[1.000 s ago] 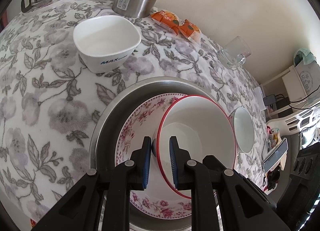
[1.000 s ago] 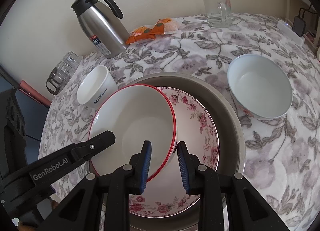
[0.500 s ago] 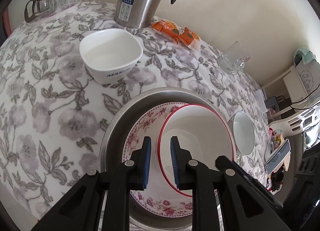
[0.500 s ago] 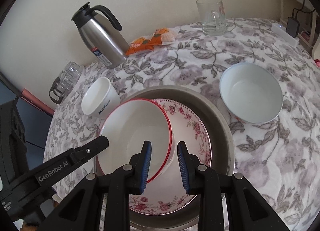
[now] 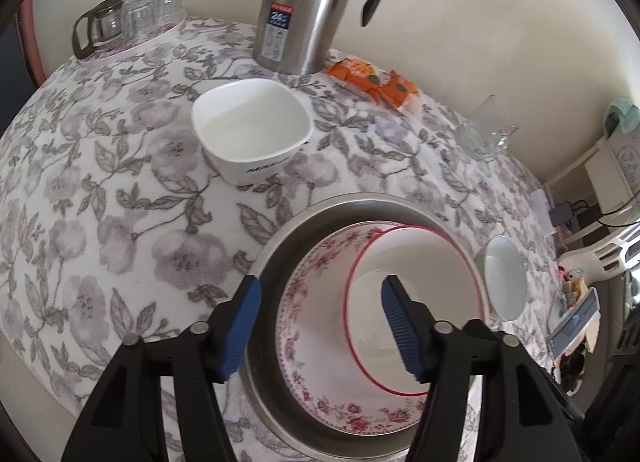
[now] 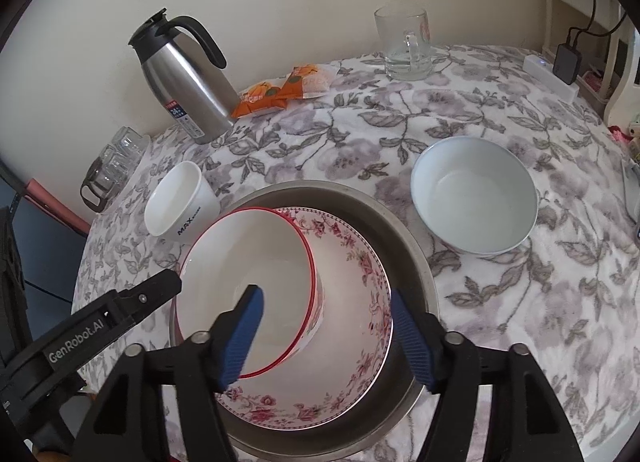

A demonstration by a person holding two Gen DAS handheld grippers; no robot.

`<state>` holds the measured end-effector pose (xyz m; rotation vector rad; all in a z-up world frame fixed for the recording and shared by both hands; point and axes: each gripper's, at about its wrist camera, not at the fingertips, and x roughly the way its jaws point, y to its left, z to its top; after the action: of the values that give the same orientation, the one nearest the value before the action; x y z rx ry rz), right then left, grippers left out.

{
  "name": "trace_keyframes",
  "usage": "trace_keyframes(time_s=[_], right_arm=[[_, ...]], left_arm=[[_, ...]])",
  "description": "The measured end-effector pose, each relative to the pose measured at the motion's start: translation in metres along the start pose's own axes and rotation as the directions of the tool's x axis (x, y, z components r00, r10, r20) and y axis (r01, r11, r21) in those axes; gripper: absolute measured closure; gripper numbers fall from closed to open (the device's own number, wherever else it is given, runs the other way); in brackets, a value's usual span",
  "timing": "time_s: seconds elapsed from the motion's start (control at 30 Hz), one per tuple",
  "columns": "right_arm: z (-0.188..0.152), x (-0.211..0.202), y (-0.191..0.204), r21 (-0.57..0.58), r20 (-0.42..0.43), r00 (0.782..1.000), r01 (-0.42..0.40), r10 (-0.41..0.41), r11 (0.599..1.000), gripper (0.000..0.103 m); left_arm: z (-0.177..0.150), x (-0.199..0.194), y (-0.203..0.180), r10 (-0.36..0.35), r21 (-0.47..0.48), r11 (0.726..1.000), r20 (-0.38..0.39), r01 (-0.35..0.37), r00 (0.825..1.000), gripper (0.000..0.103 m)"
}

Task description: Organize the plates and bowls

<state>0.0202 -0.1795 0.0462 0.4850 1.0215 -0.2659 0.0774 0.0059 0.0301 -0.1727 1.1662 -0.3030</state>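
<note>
Both tongs, the left gripper (image 5: 320, 326) and right gripper (image 6: 324, 336), have just sprung apart, releasing the red-rimmed white bowl (image 6: 248, 286); it now rests inside the pink-flowered plate (image 6: 360, 342) within the round steel basin (image 6: 416, 262); likely nested, that step done.

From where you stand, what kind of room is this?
Most likely a home dining corner: a table under a flowered cloth, set against a plain wall, with a steel thermos jug, a glass mug, snack packets and household bowls.
</note>
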Motion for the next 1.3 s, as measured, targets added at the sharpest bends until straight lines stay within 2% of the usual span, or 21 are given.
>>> trace_keyframes(time_s=[0.37, 0.43, 0.5, 0.57, 0.6, 0.73, 0.83, 1.1, 1.3], right_arm=[[0.0, 0.004, -0.008, 0.024, -0.011, 0.999, 0.044, -0.043, 0.999, 0.012], [0.0, 0.004, -0.01, 0.029, -0.012, 0.999, 0.047, -0.047, 0.998, 0.012], [0.0, 0.004, -0.012, 0.034, -0.013, 0.999, 0.053, -0.052, 0.998, 0.009], [0.0, 0.004, -0.012, 0.032, -0.013, 0.998, 0.069, -0.069, 0.997, 0.002], [0.0, 0.004, -0.012, 0.028, -0.011, 0.997, 0.075, -0.074, 0.997, 0.001], [0.0, 0.002, -0.012, 0.019, 0.004, 0.997, 0.083, -0.083, 0.996, 0.0], [0.0, 0.001, -0.011, 0.009, 0.007, 0.994, 0.109, -0.109, 0.994, 0.0], [0.003, -0.004, -0.008, -0.003, 0.018, 0.994, 0.109, -0.109, 0.994, 0.0], [0.006, -0.015, 0.004, -0.045, 0.082, 0.986, 0.151, -0.147, 0.987, 0.0]], left_arm=[[0.001, 0.002, 0.009, 0.072, -0.027, 0.997, 0.001, -0.072, 0.997, 0.028], [0.001, 0.004, 0.011, 0.093, -0.033, 0.995, -0.001, -0.093, 0.996, 0.025], [0.001, 0.007, 0.015, 0.106, -0.041, 0.993, -0.008, -0.106, 0.994, 0.015], [0.001, 0.006, 0.017, 0.115, -0.05, 0.992, -0.003, -0.115, 0.993, 0.015], [0.001, 0.006, 0.018, 0.12, -0.053, 0.991, 0.001, -0.12, 0.993, 0.015], [0.002, 0.003, 0.02, 0.151, -0.06, 0.987, 0.02, -0.15, 0.988, 0.015], [0.002, 0.003, 0.025, 0.17, -0.074, 0.983, 0.018, -0.168, 0.985, 0.006], [0.005, -0.002, 0.033, 0.209, -0.107, 0.973, 0.032, -0.205, 0.977, 0.006], [0.01, -0.013, 0.026, 0.238, -0.065, 0.97, 0.092, -0.232, 0.967, 0.006]])
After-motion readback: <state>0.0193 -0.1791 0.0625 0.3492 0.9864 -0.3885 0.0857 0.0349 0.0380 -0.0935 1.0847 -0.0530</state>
